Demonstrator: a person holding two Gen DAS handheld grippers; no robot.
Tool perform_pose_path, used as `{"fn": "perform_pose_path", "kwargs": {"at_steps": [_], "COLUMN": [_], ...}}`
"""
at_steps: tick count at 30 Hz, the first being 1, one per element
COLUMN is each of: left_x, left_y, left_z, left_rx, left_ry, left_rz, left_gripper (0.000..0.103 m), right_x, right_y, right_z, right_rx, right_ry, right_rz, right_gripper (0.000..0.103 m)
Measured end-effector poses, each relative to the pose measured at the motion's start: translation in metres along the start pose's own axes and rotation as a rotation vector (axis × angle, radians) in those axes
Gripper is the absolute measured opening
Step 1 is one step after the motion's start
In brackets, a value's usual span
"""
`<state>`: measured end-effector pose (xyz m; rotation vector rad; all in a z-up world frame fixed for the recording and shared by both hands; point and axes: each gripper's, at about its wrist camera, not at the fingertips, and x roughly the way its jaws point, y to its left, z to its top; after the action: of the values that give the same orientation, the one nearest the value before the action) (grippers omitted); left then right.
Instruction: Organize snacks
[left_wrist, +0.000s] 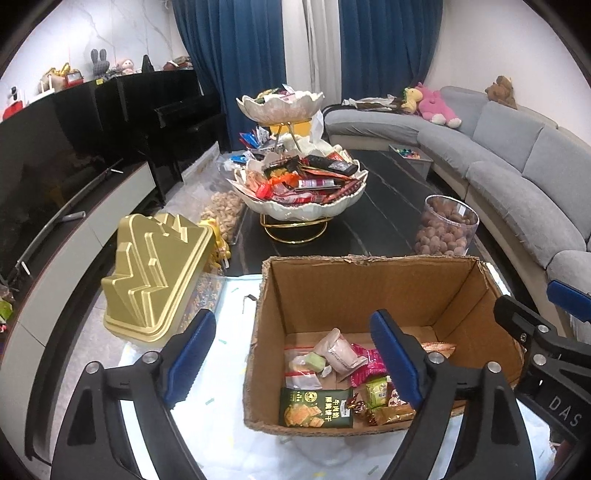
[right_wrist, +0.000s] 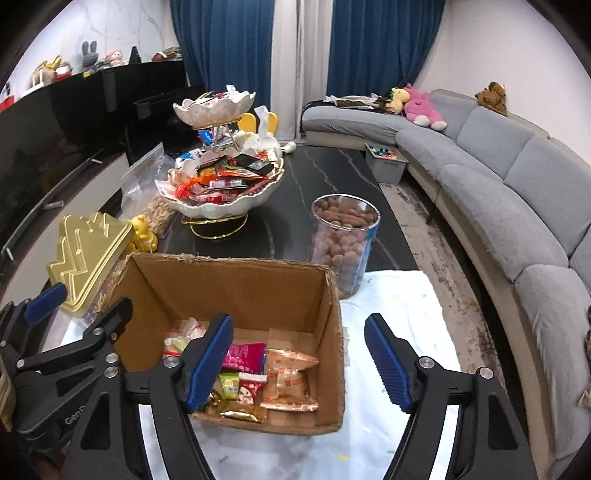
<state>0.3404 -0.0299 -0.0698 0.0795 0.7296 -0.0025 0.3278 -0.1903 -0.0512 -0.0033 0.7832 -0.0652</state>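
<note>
Both wrist views, taken over an open cardboard box (left_wrist: 369, 291) at the lower centre of each frame. Several wrapped snacks lie on the box floor: a dark green cracker packet (left_wrist: 316, 408) at the near wall, a pink packet (right_wrist: 243, 356), orange-and-white packets (right_wrist: 290, 384) toward the right side, and a clear zip bag (left_wrist: 303, 365) at the left.

The left tongs (left_wrist: 295, 363) stand wide with nothing between the blue pads; one pad shows outside the box's left wall, the other over its contents. The right tongs (right_wrist: 299, 363) likewise stand wide and empty, straddling the box's right wall.

A two-tier shell-shaped snack stand (left_wrist: 306, 206) at centre frame on the dark desk (left_wrist: 388, 221) is heaped with packets on both tiers. A clear jar of brown nuts (right_wrist: 343, 240) stands beyond the box's right corner; a gold tin (left_wrist: 155, 280) and a bag of pale nuts (left_wrist: 225, 210) lie to the left.

Judged from this layout, sorting is partly done: some snacks are boxed, while the loose nut bag and scattered packets behind the stand appear still to be handled.
</note>
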Motion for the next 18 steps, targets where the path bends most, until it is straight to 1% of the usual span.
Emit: {"fn": "perform_pose_path", "kwargs": {"at_steps": [4, 18], "left_x": [-0.012, -0.059], "left_y": [0.002, 0.006], "left_z": [-0.002, -0.016], "left_rx": [-0.001, 0.005], "left_ry": [-0.011, -0.027], "left_rz": [0.003, -0.001], "left_gripper": [0.091, 0.091], "right_x": [-0.011, -0.063], "right_y": [-0.002, -0.004], "right_z": [-0.003, -0.022], "right_rx": [0.004, -0.012], "right_ry": [-0.013, -0.070], "right_rz": [-0.006, -0.007], "right_gripper": [0.074, 0.074]}}
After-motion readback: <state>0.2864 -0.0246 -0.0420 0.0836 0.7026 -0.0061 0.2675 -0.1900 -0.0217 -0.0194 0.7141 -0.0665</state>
